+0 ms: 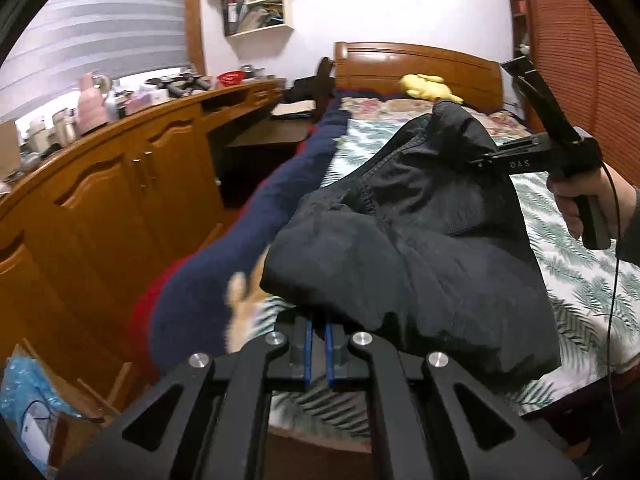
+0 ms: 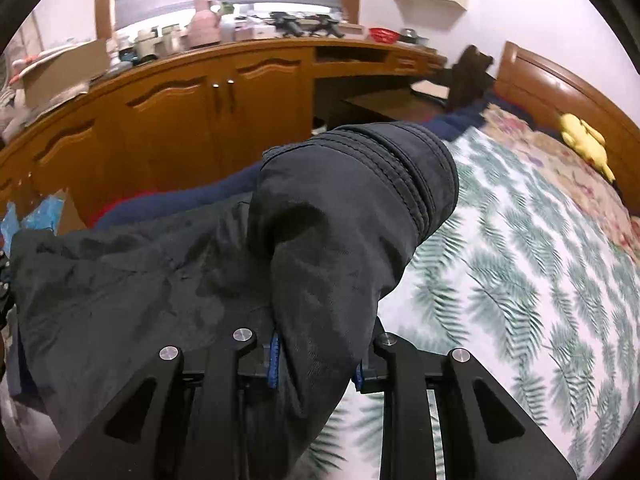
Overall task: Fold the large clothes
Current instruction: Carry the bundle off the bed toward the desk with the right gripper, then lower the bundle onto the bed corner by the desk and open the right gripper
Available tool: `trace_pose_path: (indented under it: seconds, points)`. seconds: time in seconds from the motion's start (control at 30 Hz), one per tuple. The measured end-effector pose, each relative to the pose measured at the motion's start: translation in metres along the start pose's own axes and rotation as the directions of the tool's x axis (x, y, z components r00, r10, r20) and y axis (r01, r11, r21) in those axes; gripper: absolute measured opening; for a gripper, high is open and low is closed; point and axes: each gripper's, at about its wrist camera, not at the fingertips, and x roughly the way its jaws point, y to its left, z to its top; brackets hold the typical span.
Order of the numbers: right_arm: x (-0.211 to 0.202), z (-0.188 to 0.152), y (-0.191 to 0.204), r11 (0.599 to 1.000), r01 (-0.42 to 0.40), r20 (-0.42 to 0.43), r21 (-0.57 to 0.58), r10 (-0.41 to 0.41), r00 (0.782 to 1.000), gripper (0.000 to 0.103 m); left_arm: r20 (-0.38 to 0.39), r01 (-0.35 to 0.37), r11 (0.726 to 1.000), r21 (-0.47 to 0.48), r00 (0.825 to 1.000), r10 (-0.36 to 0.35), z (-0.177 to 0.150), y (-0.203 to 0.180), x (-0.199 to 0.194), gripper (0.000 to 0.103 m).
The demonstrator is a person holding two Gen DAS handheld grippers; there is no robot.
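Black garment [image 1: 420,232]: large, dark, with a stitched, ribbed hem or cuff showing at centre of the right wrist view. It hangs lifted between the two tools, above the near part of the bed [image 1: 560,272], bulging at frame centre in both views.

Left gripper [image 1: 318,344]: bottom centre of its own view, blue pads nearly together, clamped on a thin lower edge of the garment. The cloth goes in just above the pads, so the bite itself is partly hidden.

Right gripper [image 2: 316,360]: bottom centre of its view, pads set apart by a thick fold of the same garment and pressing on it. In the left wrist view this tool sits at right of frame, held in a hand [image 1: 580,204], its tip buried in the cloth's upper corner.

Progress, judged: early to middle. Cloth is gathered and raised, not spread; no flat, squared fold is visible anywhere. Left to do: lay it down, smooth it, bring the edges over.

Surface: bed with leaf-print sheet, floral cover further up, wooden headboard [image 1: 420,64] at upper centre, yellow plush toy [image 1: 428,86] near it. A navy blanket [image 1: 248,216] lies rolled along the bed's left edge.

Room: wooden cabinets [image 1: 120,184] at left with a cluttered top, window blind [image 1: 100,20] upper left, wall shelf [image 1: 260,0] at top centre.
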Motion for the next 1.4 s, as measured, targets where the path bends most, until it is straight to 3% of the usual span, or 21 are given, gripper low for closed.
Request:
trace_pose_path:
  seconds: [0.33,0.5,0.63,0.77,0.93,1.07,1.23,1.33,1.4]
  points:
    - [0.024,0.031,0.052,0.998,-0.029,0.021,-0.061,0.031,0.999,0.023,0.001,-0.091,0.995,-0.044,0.996,0.091,-0.014,0.044,-0.016,0.003]
    - [0.032,0.04,0.059,0.999,-0.02,0.032,-0.047,0.022,0.999,0.023,-0.031,-0.101,0.991,-0.085,0.995,0.099,-0.024,0.057,-0.009,0.003]
    - [0.048,0.03,0.061,1.0,-0.006,-0.035,-0.021,0.005,0.999,0.026,-0.093,-0.111,0.988,-0.106,0.99,0.101,-0.036,0.065,0.006,0.003]
    - [0.055,0.015,0.06,0.999,0.03,-0.08,-0.03,-0.033,0.996,0.042,-0.092,-0.102,0.986,-0.133,0.992,0.09,-0.043,0.071,0.001,0.004]
    - [0.042,0.001,0.05,1.0,0.014,-0.041,-0.027,-0.015,0.999,0.048,-0.041,-0.119,0.984,-0.134,0.993,0.114,-0.039,0.075,-0.029,0.005]
    - [0.031,-0.004,0.055,0.997,-0.071,-0.023,-0.034,0.07,0.997,0.051,0.007,-0.066,0.99,-0.125,0.998,0.067,-0.021,0.062,-0.049,0.009]
    - [0.026,-0.014,0.062,0.99,-0.135,-0.026,-0.028,0.134,0.991,0.051,-0.002,0.035,0.995,-0.098,0.999,-0.035,0.001,0.033,-0.031,0.01]
    - [0.027,-0.02,0.065,0.989,-0.146,-0.037,-0.038,0.144,0.989,0.051,-0.055,0.052,0.997,-0.057,0.997,-0.055,0.003,0.016,-0.002,0.011]
    - [0.029,-0.023,0.068,0.987,-0.157,-0.046,-0.045,0.155,0.987,0.051,-0.137,0.048,0.996,-0.078,0.989,-0.059,-0.006,0.02,0.025,0.011]
